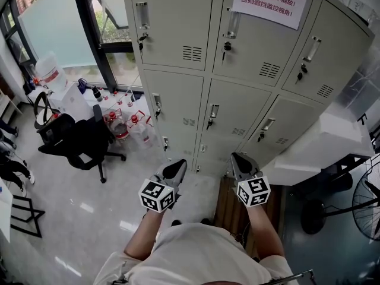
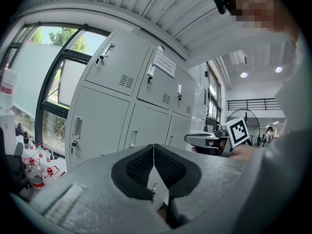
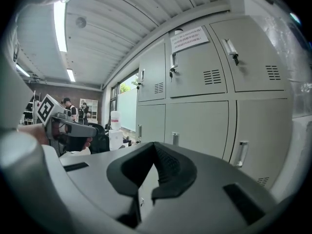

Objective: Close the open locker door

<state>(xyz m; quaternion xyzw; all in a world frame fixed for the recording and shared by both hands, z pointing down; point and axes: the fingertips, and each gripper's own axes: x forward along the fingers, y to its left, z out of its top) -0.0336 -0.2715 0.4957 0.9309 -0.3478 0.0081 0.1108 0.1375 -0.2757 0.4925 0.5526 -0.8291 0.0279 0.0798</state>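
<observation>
The person stands facing a grey metal locker bank (image 1: 237, 108), three columns wide with three rows in view. Every locker door (image 1: 172, 22) that shows lies flush with its frame, each with a vertical handle and a louvred vent, and small keys hang from the locks of the top row. A white notice (image 1: 270, 2) with red print is stuck to the top middle door. The left gripper (image 1: 176, 170) is held out low in front of the body, pointing toward the bottom row near the left column. Its own view shows the two black ribbed pads pressed together along a thin line with nothing between them. The right gripper (image 1: 240, 162) is beside it and apart from it, aimed at the bottom row further right; its jaws also meet at the tips and hold nothing. Neither gripper touches the lockers. Each carries a marker cube (image 1: 157, 196) at the end nearest the person's hand. To the left of the lockers a black office chair (image 1: 83, 141) stands on the pale glossy floor (image 1: 89, 218). A cluster of red-capped bottles (image 1: 127, 123) sits between the chair and the locker bank's left side, below a tall window (image 1: 53, 22). A large water jug (image 1: 48, 73) stands further left. To the right a white tabletop (image 1: 320, 147) sits just beside the lockers, and a black floor fan (image 1: 365, 200) shows at the frame's edge
</observation>
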